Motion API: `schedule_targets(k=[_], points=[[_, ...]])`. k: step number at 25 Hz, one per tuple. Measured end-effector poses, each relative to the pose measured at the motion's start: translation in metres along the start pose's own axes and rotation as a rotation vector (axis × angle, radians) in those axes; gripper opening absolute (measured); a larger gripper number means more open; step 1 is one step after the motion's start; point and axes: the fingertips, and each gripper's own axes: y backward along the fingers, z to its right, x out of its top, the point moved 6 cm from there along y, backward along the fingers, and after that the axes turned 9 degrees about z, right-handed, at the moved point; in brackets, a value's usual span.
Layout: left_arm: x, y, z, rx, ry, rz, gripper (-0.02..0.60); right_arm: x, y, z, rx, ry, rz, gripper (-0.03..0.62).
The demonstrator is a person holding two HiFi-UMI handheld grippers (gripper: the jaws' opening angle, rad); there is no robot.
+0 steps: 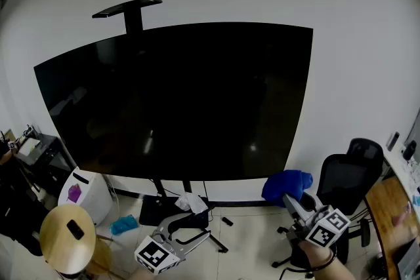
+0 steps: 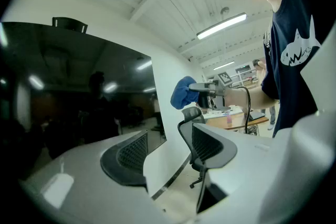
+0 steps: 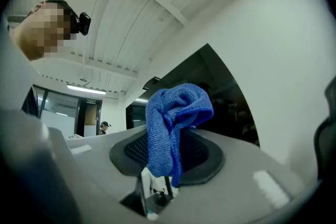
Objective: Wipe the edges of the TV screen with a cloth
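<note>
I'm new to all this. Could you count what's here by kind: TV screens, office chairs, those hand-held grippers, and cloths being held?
TV screen: 1
office chair: 1
grippers: 2, the left gripper and the right gripper
blue cloth, held by the right gripper: 1
Total: 5

left gripper (image 2: 168,150): jaws apart, empty | right gripper (image 3: 168,157): clamped on cloth (image 3: 176,118), tilted slightly up
</note>
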Motion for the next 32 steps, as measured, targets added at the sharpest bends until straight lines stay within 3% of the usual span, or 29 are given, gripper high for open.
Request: schedule_targets(k=[12, 19, 23, 27, 32], points=[[0.113, -0.14, -0.058, -0.041, -0.209, 0.138, 0.256, 0.206, -0.104, 0.127, 0.018, 0.451, 0.142, 0.132], [0.183, -0.202, -0.079, -0.041, -0.33, 0.165, 0.256, 0.302, -0.172, 0.171, 0.044, 0.56, 0.193, 0.132], [0.215, -0.227, -0.092, -0.014, -0.405, 0.19, 0.256, 0.336, -0.207, 0.187, 0.057, 0.57, 0.185, 0.132], [0.235, -0.24, -0.097, 0.004, -0.461, 0.214, 0.256, 0.36, -0.227, 0.205, -0.002, 0.633, 0.213, 0.132], [0.224, -0.25, -0.099, 0.002, -0.453, 0.195, 0.256, 0.341, -0.241, 0.211, 0.059, 0.612, 0.177, 0.129]])
